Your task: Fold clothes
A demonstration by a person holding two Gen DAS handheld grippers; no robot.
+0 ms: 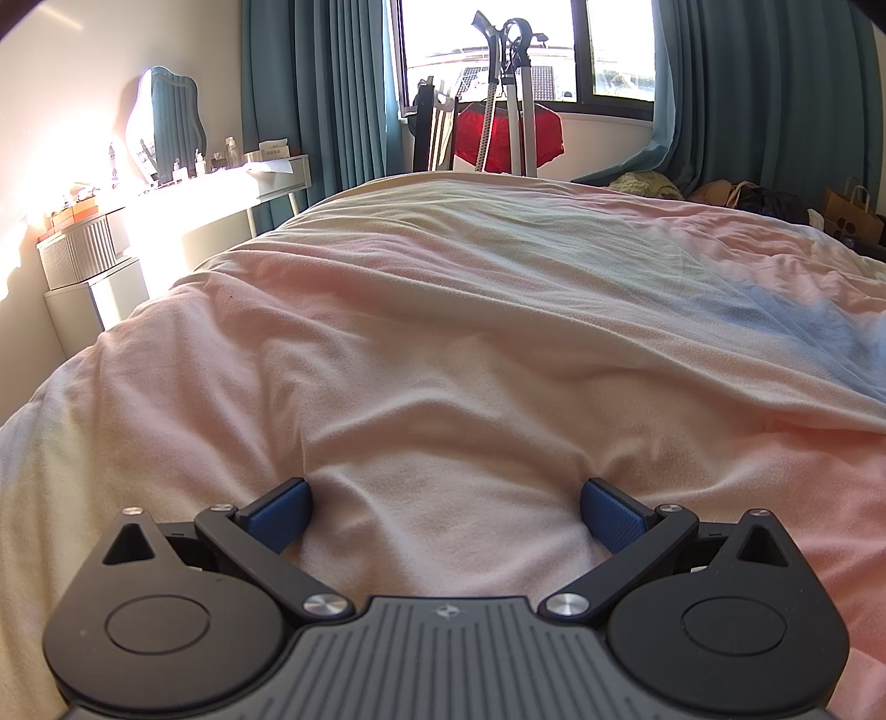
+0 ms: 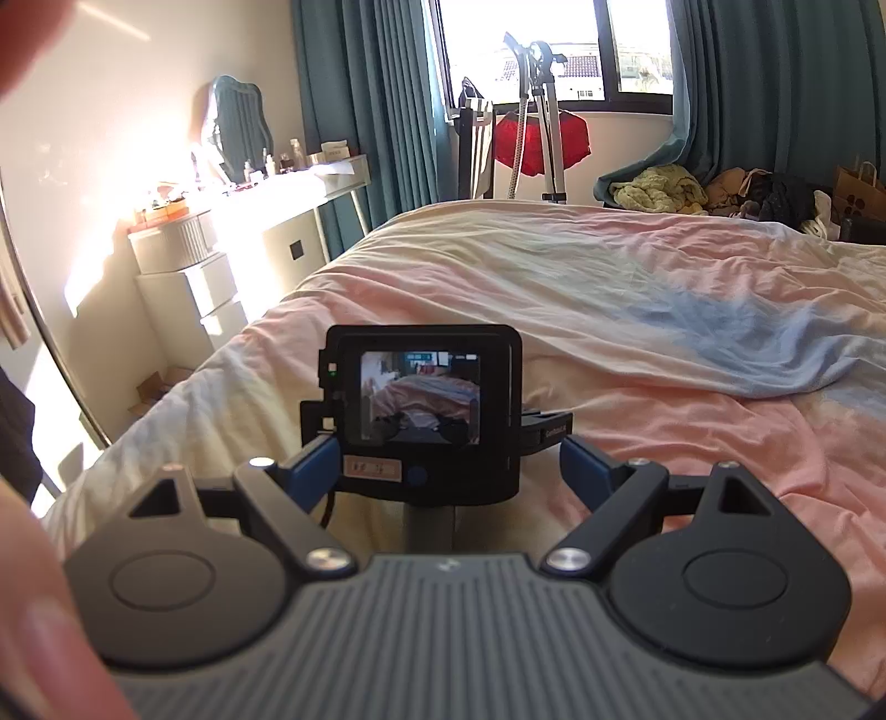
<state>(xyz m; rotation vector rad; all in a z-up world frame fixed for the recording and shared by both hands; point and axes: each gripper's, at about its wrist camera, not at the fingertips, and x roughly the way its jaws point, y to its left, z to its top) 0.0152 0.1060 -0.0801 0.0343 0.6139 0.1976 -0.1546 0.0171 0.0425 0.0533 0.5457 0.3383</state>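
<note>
blue pads of the left gripper (image 1: 446, 512) stand wide apart over the pink bed cover (image 1: 443, 343), gripping nothing. right gripper (image 2: 449, 468) also gapes wide, empty, with a small camera (image 2: 423, 407) just ahead of it. clothes pile (image 2: 720, 194) lies beyond the bed's far corner, near the teal curtain (image 2: 775, 88).

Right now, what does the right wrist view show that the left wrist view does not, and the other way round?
Only the right wrist view: a camera with a lit screen ahead of the open right hand-held gripper, and a blurred fingertip.
Only the left wrist view: the open left hand-held gripper with its tips sunk in the blanket.
Both: the blanket, window, curtains, mirror and red garment.
</note>
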